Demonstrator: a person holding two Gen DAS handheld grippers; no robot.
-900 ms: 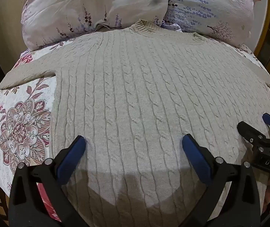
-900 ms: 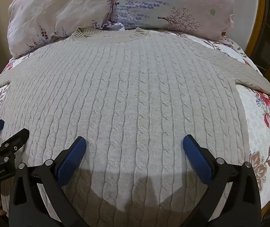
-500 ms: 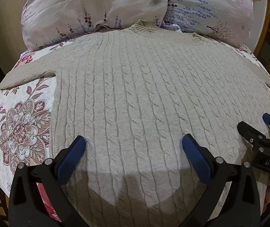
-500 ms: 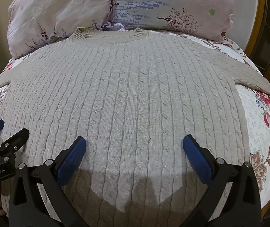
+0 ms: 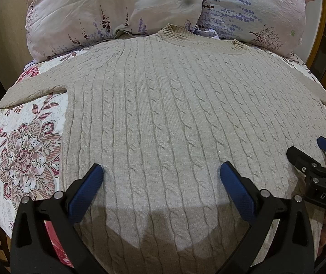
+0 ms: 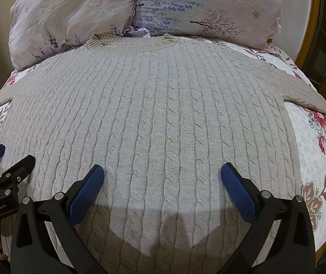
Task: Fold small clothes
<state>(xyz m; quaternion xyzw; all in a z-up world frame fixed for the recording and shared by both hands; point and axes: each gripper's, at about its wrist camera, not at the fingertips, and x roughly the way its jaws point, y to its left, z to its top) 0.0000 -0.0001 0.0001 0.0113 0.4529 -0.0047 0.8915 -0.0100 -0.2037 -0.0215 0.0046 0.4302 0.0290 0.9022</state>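
A beige cable-knit sweater [image 5: 163, 114] lies flat and spread out on the bed, collar toward the pillows, sleeves out to both sides; it also fills the right wrist view [image 6: 153, 114]. My left gripper [image 5: 161, 175] is open and empty, hovering over the sweater's lower left part. My right gripper [image 6: 163, 175] is open and empty over the lower right part. The right gripper shows at the right edge of the left wrist view [image 5: 311, 157], and the left gripper shows at the left edge of the right wrist view [image 6: 7, 159].
The bed has a floral quilt [image 5: 23, 157], also seen on the right [image 6: 318, 159]. Two floral pillows [image 5: 108, 11] [image 6: 208, 6] lie behind the collar. A wooden frame [image 6: 311, 22] stands at the far right.
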